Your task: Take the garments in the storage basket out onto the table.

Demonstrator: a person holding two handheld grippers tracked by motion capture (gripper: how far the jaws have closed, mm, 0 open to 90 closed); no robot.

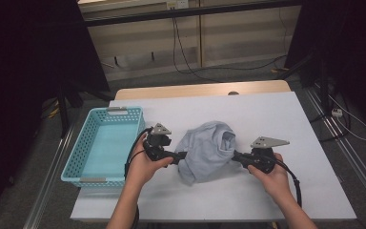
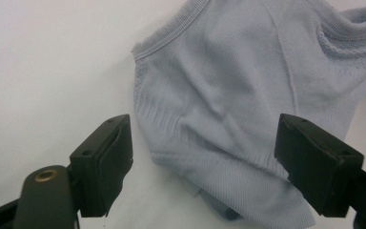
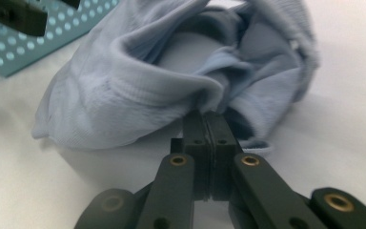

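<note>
Left of both grippers: one basket, one garment between the tools.

Outboard of the left gripper (image 1: 180,155) stands a light-blue perforated basket (image 1: 71,162), nothing visible inside, its long side along the white table cover's (image 1: 267,109) left edge. Between the two tools lies a crumpled pale-blue knit garment (image 1: 205,148). Bare cover extends beyond it and on the far side of the right gripper (image 1: 235,155), as well as toward the person. Left gripper: jaws spread wide, straddling the garment's ribbed hem (image 2: 219,176), pads not pressing it; left hand (image 1: 145,167) holds it level, pointing inward. Right gripper (image 3: 208,125): jaws pinched together on a fold of the garment's edge; right hand (image 1: 274,179) holds it level, pointing inward.
</note>
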